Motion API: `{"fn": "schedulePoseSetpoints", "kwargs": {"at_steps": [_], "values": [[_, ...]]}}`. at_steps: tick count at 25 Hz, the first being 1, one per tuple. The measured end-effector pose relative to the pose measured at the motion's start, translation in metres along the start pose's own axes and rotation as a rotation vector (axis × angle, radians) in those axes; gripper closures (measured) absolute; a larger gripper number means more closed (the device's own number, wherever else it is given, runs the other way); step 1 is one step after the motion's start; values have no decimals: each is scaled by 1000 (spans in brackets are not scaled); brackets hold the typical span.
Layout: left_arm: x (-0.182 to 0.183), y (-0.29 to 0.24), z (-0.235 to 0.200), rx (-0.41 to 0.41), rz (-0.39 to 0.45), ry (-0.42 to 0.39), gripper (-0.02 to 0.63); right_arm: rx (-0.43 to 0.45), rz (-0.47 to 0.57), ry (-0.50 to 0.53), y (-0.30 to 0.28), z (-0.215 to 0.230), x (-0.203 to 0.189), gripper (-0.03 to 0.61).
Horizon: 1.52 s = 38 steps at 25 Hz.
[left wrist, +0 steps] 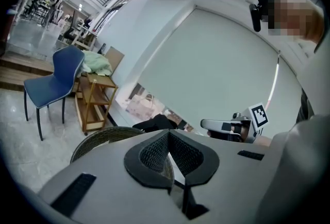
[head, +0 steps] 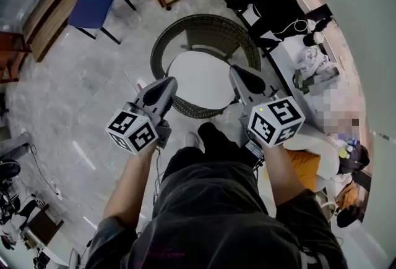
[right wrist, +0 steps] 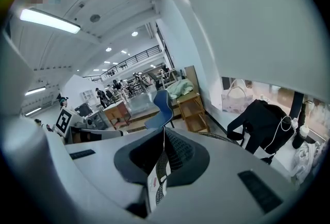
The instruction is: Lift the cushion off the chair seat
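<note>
Head view looks down on a round wicker chair [head: 162,45] on the floor, with the white cushion [head: 198,79] lying on its seat and filling it out to the rim. Held above the seat's left and right edges, the left gripper [head: 167,83] and the right gripper [head: 237,71] both have their jaws pressed together with nothing between them. Each cube [head: 132,132] bears black-and-white square markers. A sticker [right wrist: 156,183] on the right gripper's pad carries print too small to read.
</note>
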<state>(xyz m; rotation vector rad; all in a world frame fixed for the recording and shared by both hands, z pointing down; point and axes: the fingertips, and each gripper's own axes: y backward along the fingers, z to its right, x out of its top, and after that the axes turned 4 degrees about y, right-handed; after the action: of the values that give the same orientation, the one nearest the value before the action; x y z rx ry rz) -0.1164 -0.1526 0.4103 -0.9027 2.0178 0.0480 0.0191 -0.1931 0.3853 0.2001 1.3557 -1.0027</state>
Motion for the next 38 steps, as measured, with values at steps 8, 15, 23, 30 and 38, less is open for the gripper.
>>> {"fn": "schedulePoseSetpoints", "kwargs": {"at_steps": [8, 15, 23, 30, 38], "values": [[-38, -49, -74, 100, -42, 62, 604, 13, -132, 3, -66, 68, -62, 565], [-83, -72, -134, 155, -83, 116, 601, 42, -213, -12, -105, 101, -117, 563], [-129, -87, -181, 162, -156, 162, 568, 5, -316, -33, -132, 126, -175, 563], [-176, -93, -229, 201, -226, 203, 522, -38, -394, -38, -153, 144, -224, 561], [-239, -104, -277, 248, -317, 240, 439, -77, -483, -107, -180, 171, -290, 421]]}}
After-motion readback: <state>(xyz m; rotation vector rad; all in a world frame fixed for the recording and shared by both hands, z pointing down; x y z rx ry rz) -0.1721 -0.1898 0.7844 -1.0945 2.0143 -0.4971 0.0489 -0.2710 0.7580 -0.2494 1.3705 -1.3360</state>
